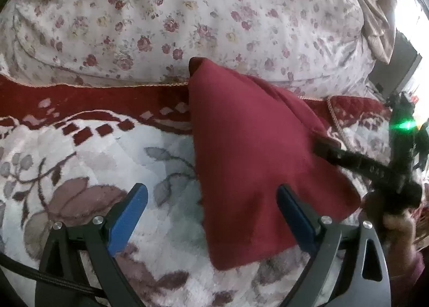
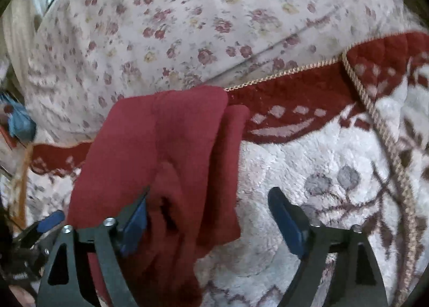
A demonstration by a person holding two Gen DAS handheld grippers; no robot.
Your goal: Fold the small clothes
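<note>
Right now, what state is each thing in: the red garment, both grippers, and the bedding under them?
red garment: folded over in layers, lying on the blanket, not clamped by either gripper
left gripper: open, one finger over the garment's edge
right gripper: open, its left finger on the garment
plush blanket: spread flat under the garment
floral quilt: bunched up behind the blanket

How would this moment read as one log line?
folded dark-red cloth on floral plush blanket | left hand-held gripper open | right hand-held gripper open
</note>
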